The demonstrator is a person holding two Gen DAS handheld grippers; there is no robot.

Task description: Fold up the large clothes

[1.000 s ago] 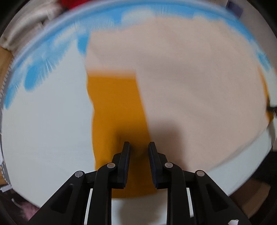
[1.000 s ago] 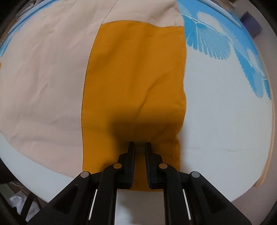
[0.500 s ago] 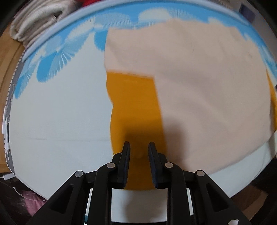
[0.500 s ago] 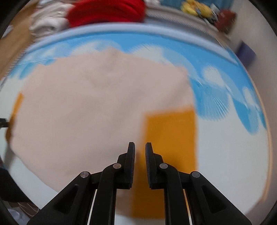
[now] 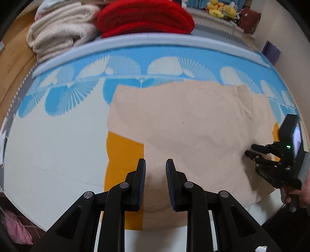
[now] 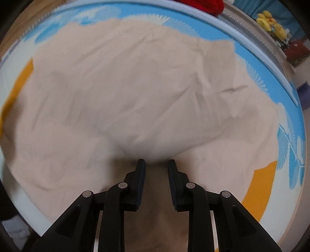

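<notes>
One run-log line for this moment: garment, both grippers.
garment: beige-and-orange garment spread flat on bed | left gripper: open, above garment, nothing between fingers | right gripper: opening, over beige panel, nothing held

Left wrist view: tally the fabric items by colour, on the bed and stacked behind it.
Beige and orange garment spread on the bed: 1
Cream folded blanket behind the bed: 1
Red folded blanket behind the bed: 1
Total: 3
</notes>
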